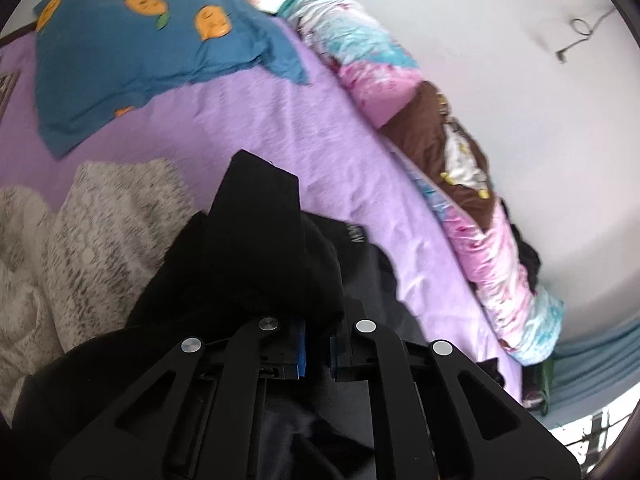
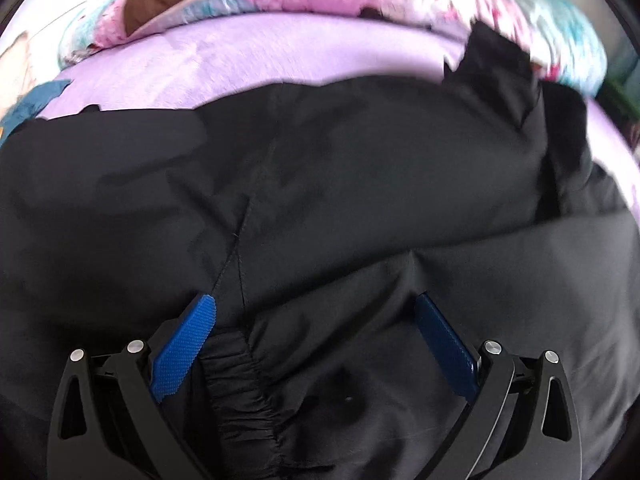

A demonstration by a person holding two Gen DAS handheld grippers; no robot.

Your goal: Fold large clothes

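Observation:
A large black jacket (image 2: 360, 168) lies spread on the purple bed sheet (image 2: 248, 56). In the left wrist view my left gripper (image 1: 318, 344) is shut on a bunched fold of the black jacket (image 1: 260, 248), which stands up over the fingers and hides the fingertips. In the right wrist view my right gripper (image 2: 314, 304) is open, its blue pads (image 2: 188, 340) spread wide on either side of a fold of the jacket near an elastic cuff (image 2: 240, 392). The fabric lies between the jaws, not pinched.
A grey knit garment (image 1: 72, 248) lies left of the jacket. A blue pillow with orange faces (image 1: 140, 48) sits at the head of the bed. A rolled pink, blue and brown quilt (image 1: 440, 152) runs along the white wall (image 1: 540, 120).

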